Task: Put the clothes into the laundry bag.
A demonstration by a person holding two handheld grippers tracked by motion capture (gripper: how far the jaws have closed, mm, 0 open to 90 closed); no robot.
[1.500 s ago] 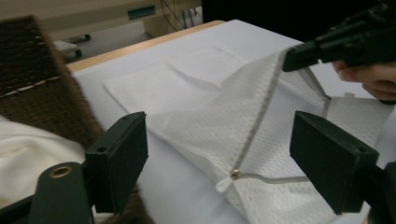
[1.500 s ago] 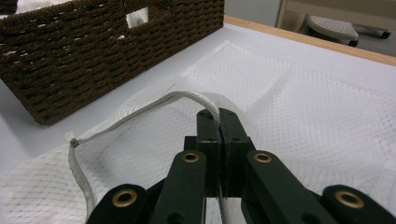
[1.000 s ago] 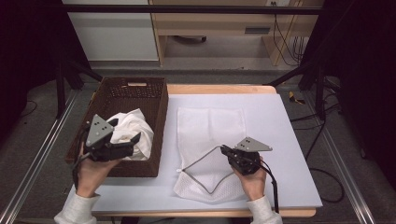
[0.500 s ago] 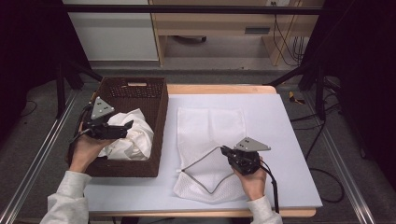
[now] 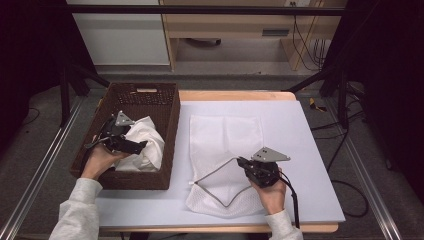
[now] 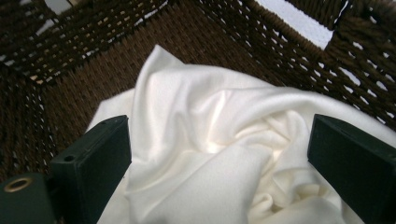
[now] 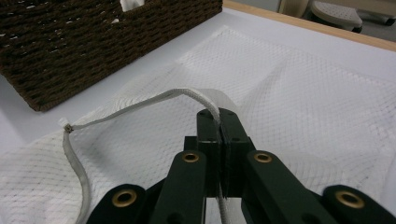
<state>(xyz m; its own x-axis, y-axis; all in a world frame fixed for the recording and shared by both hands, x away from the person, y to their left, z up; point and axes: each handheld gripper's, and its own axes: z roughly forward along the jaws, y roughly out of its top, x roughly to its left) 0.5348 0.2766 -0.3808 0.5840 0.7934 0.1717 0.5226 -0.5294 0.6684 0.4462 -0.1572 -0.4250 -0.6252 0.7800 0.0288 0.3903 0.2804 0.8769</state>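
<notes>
Left gripper: inside the basket at the left of the table, jaws spread wide and just opened further. They stand either side of the white cloth without pressing on it; nothing is held.
Right gripper: near the right front of the table, jaws pressed together, pinching the zip edge of the mesh bag and lifting it off the table so the mouth gapes.
White cloth: a crumpled, creamy piece lying in the right half of the basket, bunched in soft folds, between the left gripper's jaws in the left gripper view.
Mesh bag: white netting, flat on the middle of the table, just right of the basket; its near end is open, with the zip edge raised in an arch towards the basket.
Basket: dark brown woven, rectangular, at the left edge of the table, its long side running near to far.
Table: pale top with a wooden rim.
Done, as judged: bag laid out and mouth held open.
Left, as judged: grip the cloth, lift it out of the basket, carry it right and feed it into the open mouth, then close the bag.
</notes>
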